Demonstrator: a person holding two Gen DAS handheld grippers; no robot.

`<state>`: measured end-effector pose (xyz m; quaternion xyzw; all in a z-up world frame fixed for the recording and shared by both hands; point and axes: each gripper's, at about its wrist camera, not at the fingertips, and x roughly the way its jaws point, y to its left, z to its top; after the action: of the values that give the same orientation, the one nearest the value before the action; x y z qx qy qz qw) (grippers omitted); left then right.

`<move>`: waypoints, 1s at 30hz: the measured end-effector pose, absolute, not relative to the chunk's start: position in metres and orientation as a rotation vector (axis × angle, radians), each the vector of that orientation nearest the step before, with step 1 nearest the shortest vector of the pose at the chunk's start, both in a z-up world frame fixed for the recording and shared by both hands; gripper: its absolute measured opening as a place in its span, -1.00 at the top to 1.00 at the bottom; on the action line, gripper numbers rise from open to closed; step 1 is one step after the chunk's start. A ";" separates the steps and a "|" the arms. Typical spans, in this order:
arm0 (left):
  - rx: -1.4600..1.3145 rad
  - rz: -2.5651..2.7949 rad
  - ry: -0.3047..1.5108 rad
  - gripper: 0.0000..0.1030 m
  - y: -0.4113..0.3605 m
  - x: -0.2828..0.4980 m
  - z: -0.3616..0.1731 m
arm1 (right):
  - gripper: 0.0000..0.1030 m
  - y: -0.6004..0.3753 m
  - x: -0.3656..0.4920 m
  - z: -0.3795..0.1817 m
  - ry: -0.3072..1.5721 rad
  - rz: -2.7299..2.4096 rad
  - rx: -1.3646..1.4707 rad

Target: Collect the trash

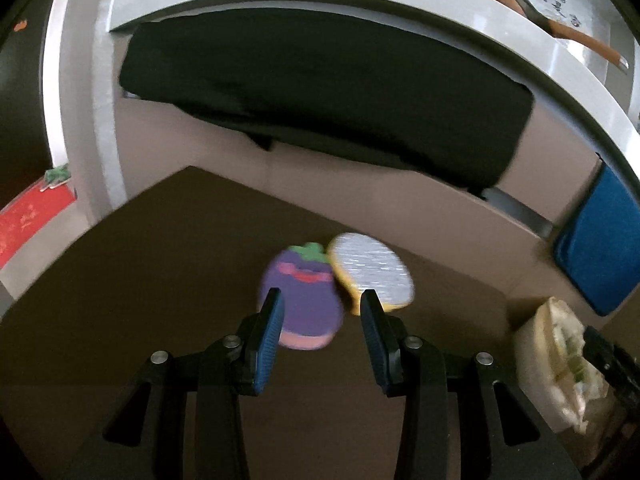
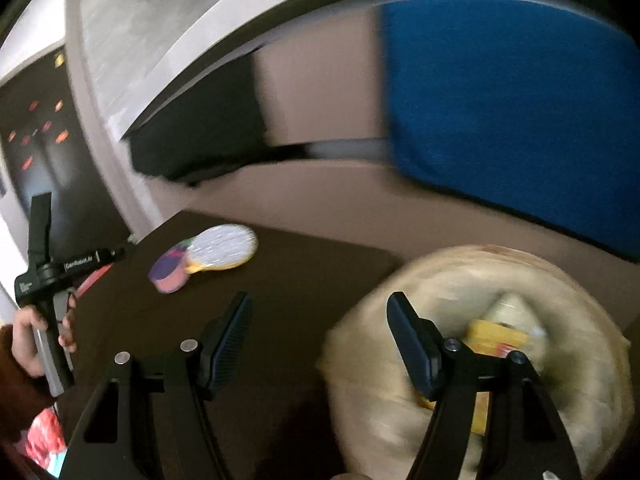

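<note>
A purple eggplant-shaped pad [image 1: 308,304] [image 2: 170,270] and an oval yellow-rimmed white pad [image 1: 372,272] [image 2: 224,250] lie touching on the dark brown table [image 1: 140,280] [image 2: 304,280]. My left gripper [image 1: 322,300] hovers just in front of them, jaws apart, the eggplant showing between the fingertips with no pad pressing on it. A beige trash bag [image 1: 552,364] [image 2: 480,288] stands open at the table's right with yellow packaging [image 2: 496,336] inside. My right gripper [image 2: 320,308] is open and holds nothing, its right finger over the bag's mouth.
A person's hand [image 2: 28,336] holds the left gripper's handle [image 2: 48,280] at the table's left edge. Behind the table are a black cushion [image 1: 320,92], a blue cushion [image 1: 596,240] [image 2: 508,104] and a white curved frame [image 1: 400,12]. A red sheet [image 1: 28,220] lies at far left.
</note>
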<state>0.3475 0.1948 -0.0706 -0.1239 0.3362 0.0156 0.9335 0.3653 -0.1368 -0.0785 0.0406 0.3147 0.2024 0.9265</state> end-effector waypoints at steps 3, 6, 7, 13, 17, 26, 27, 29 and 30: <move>-0.254 0.015 0.704 0.21 0.216 0.346 -0.074 | -0.30 -0.084 0.380 -0.081 0.656 0.488 -0.004; -0.257 -0.009 0.727 0.21 0.234 0.344 -0.078 | -0.30 -0.028 0.393 -0.088 0.655 0.525 -0.130; -0.259 -0.013 0.734 0.21 0.242 0.342 -0.080 | -0.26 -0.011 0.397 -0.092 0.659 0.528 -0.170; -0.293 -0.001 0.753 0.21 0.284 0.328 -0.087 | -0.04 0.072 0.420 -0.117 0.688 0.569 -0.334; -0.329 -0.003 0.761 0.21 0.305 0.315 -0.095 | -0.04 0.107 0.431 -0.130 0.687 0.562 -0.449; -0.374 -0.070 0.788 0.21 0.309 0.321 -0.108 | 0.02 0.134 0.476 -0.152 0.723 0.448 -0.534; -0.379 -0.077 0.792 0.20 0.308 0.324 -0.109 | 0.08 0.130 0.482 -0.152 0.744 0.449 -0.504; -0.383 -0.100 0.806 0.20 0.302 0.334 -0.111 | 0.30 0.120 0.493 -0.149 0.779 0.454 -0.445; -0.385 -0.104 0.812 0.20 0.299 0.338 -0.112 | 0.41 0.115 0.496 -0.148 0.789 0.459 -0.420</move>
<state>0.3385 0.2994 -0.1116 -0.1861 0.3921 -0.0503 0.8995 0.4963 0.1154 -0.1485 -0.2014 0.3783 0.2201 0.8763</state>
